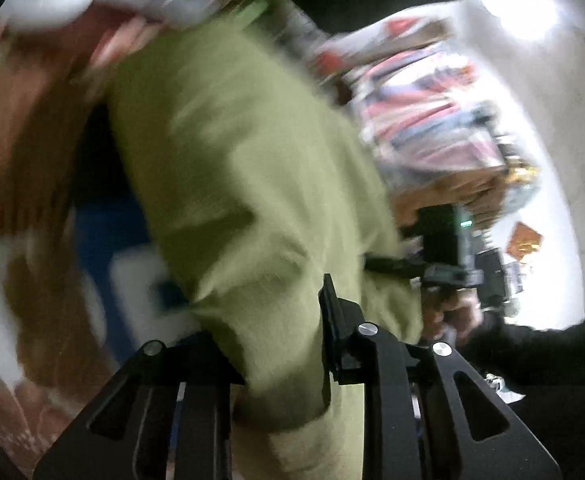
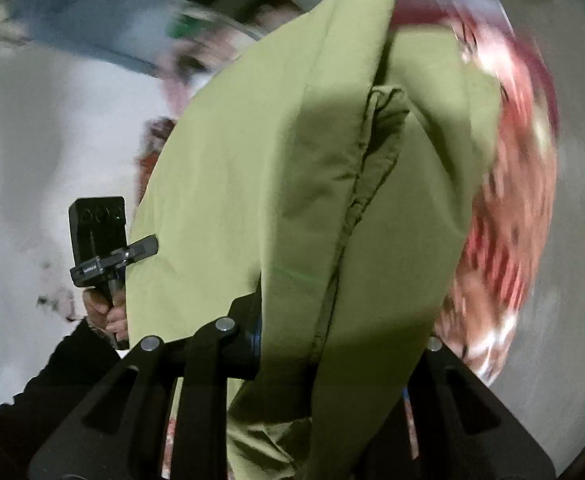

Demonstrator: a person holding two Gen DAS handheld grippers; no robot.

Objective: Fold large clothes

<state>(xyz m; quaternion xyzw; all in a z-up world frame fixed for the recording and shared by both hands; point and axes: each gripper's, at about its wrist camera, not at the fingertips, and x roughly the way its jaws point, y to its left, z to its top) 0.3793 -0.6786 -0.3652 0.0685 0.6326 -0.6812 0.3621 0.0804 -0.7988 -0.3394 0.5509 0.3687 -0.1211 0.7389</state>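
1. A lived-in home room is suggested, though much is smeared by motion blur.
2. A stack of folded patterned textiles (image 1: 424, 120), in red, white and blue, is seen piled high against a pale wall (image 1: 532, 92).
3. A red and white patterned cloth (image 2: 508, 208) is spread across a surface, seemingly bedding.
4. A bright lamp (image 1: 520, 4) is seen glaring overhead.
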